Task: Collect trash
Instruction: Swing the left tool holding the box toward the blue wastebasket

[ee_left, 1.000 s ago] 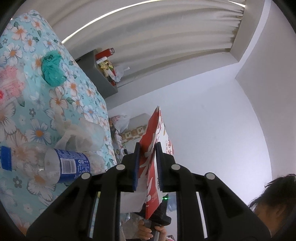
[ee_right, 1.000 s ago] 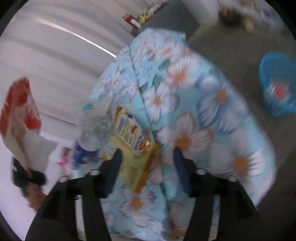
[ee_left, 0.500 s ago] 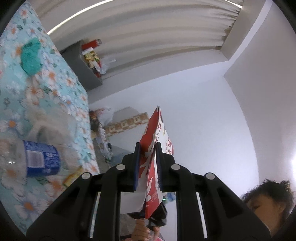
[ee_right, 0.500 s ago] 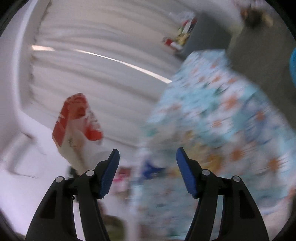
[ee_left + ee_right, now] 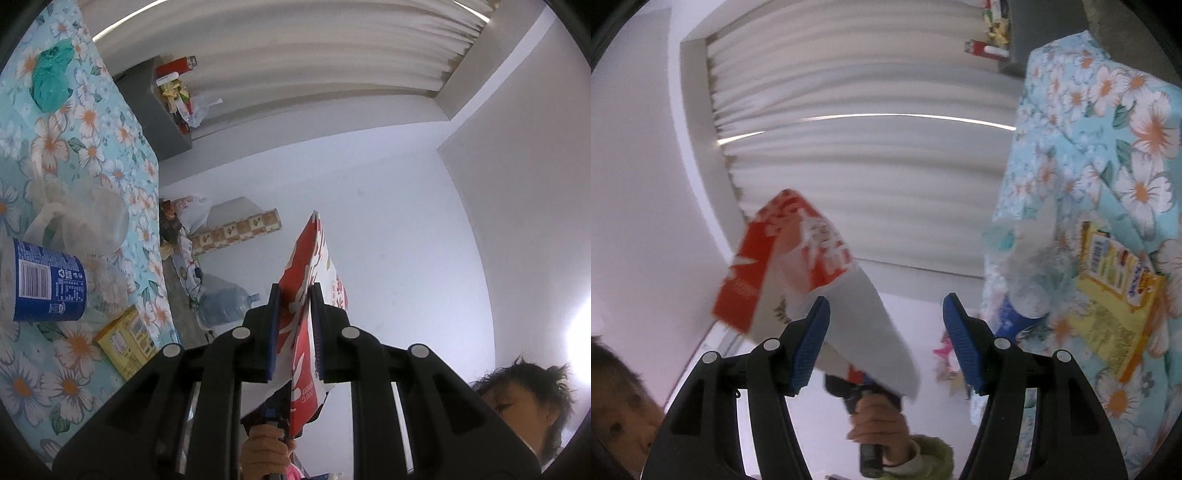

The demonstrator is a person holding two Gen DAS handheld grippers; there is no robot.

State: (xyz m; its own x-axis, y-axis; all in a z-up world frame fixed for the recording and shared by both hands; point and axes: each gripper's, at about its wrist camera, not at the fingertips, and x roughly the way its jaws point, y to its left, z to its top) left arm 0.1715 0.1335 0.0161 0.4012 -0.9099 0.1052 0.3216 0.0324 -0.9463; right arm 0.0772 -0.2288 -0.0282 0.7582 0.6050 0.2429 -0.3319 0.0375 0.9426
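R gripper [image 5: 886, 343] swung off table; L gripper [image 5: 295, 325] prob. clamps carton [image 5: 314, 258].

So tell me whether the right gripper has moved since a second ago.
Yes. The right gripper swung away from the flowered table, now at the right edge, toward the curtain.

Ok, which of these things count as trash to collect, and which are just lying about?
Trash: red and white carton clamped in the left hand-held gripper, plastic bottle, yellow wrapper, green bag.
Lying about: water jug, shelf clutter.
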